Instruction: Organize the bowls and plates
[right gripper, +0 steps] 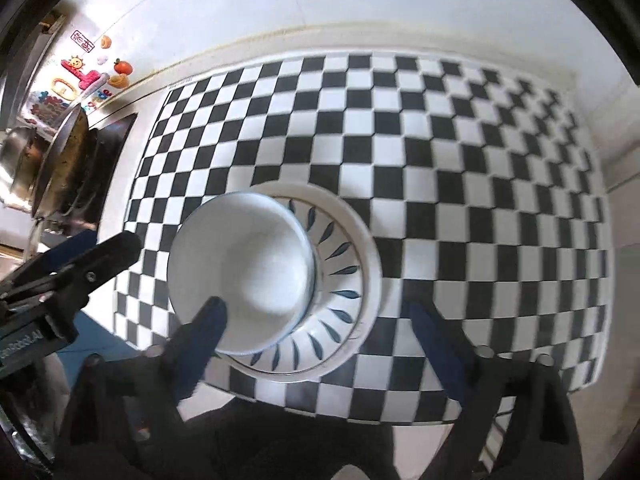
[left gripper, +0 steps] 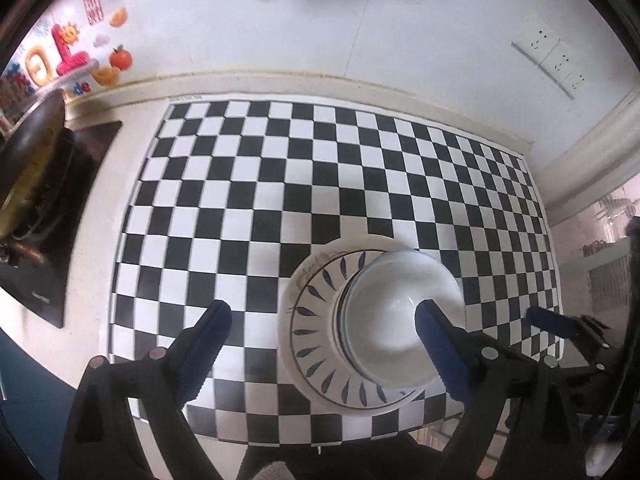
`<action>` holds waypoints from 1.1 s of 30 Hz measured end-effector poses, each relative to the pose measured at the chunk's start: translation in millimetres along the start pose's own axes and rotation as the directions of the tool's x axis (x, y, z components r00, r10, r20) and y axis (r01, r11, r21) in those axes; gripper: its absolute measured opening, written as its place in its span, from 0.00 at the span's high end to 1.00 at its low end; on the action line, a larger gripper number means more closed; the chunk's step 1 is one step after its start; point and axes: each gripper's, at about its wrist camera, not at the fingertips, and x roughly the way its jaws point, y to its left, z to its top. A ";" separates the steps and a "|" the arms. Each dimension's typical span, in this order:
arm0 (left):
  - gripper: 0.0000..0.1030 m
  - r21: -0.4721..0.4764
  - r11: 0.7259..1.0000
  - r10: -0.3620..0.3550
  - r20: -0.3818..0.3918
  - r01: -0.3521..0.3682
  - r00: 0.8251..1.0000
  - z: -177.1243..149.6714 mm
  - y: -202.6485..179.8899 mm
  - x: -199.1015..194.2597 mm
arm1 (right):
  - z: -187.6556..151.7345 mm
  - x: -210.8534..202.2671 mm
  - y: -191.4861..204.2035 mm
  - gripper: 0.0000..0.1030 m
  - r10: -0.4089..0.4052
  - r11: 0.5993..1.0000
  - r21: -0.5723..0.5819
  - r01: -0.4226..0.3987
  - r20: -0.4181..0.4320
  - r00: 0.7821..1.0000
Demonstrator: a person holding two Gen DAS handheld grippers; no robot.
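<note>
- Near the front edge of the checkered mat (left gripper: 304,184), a white bowl (left gripper: 396,316) sits in a leaf-patterned plate (left gripper: 316,312), which rests on what looks like a larger white plate (right gripper: 370,248).
- My left gripper (left gripper: 324,344) hangs above the stack, jaws wide apart, gripping nothing.
- My right gripper (right gripper: 320,328) also stands wide open and empty over the bowl.
- Off the mat's left edge, a dark wok (left gripper: 32,160) sits on the stove (left gripper: 44,288).

Glossy ceramic bowl (left gripper: 394,316), glossy ceramic plate (left gripper: 316,320)
</note>
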 end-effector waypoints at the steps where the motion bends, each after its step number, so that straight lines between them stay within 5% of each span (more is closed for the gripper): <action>1: 0.09 0.010 1.000 -0.008 0.015 0.007 1.000 -1.9 -1.8 -5.0 | -3.3 -6.9 1.8 0.06 -0.018 1.000 0.002 0.018 0.022 1.000; 10: 0.08 0.050 0.994 0.083 0.197 -0.095 0.977 -18.9 -9.2 -47.5 | -28.5 -52.1 15.1 0.01 -0.106 0.994 0.041 0.101 0.152 0.983; 20: 0.04 0.081 0.989 0.096 0.279 -0.123 0.956 -46.1 -18.2 -94.7 | -61.8 -106.9 21.2 0.00 -0.112 0.992 0.080 0.095 0.244 0.963; 33: 0.01 0.033 0.987 0.134 0.375 -0.157 0.918 -112.8 -31.2 -171.5 | -135.6 -191.2 40.4 0.00 -0.120 0.993 0.033 0.116 0.409 0.905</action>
